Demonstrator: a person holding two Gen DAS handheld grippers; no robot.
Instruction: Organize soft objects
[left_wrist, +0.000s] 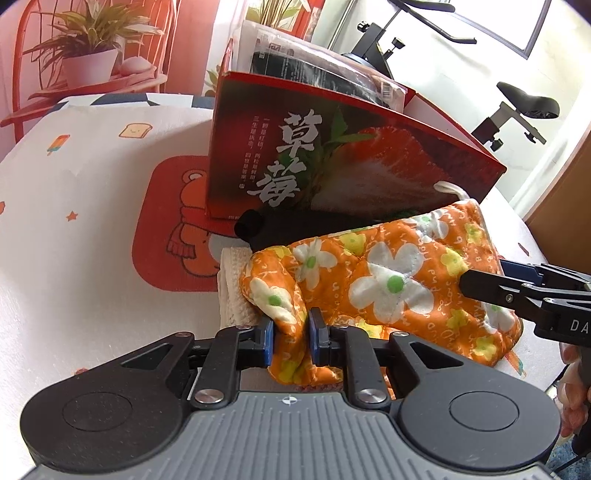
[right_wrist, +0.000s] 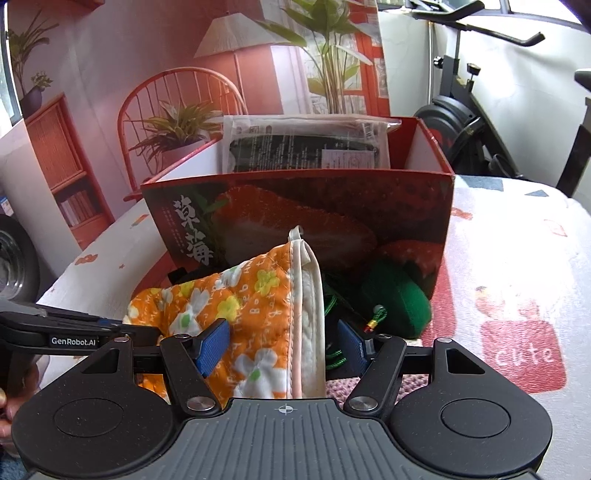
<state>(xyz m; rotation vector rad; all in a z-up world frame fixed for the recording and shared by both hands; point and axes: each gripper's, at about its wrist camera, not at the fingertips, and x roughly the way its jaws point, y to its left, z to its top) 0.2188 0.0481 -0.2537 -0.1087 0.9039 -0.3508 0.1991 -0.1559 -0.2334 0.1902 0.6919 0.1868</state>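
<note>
Lying on the table against the front wall of the strawberry box (right_wrist: 295, 206), the soft, light oven mitt (left_wrist: 388, 273) is pinched at its thumb by the left gripper (left_wrist: 290, 341), while its thick cuff, probably the firmest hold, sits between the right gripper (right_wrist: 280, 347)'s parted jaws.

1. The box (right_wrist: 295, 221) stands mid-frame on the table (right_wrist: 517, 266).
2. A packet (right_wrist: 306, 144) stands inside it.
3. The mitt (right_wrist: 236, 314) lies before the box.
4. The green pouch (right_wrist: 399, 299) lies right of the mitt.
</note>
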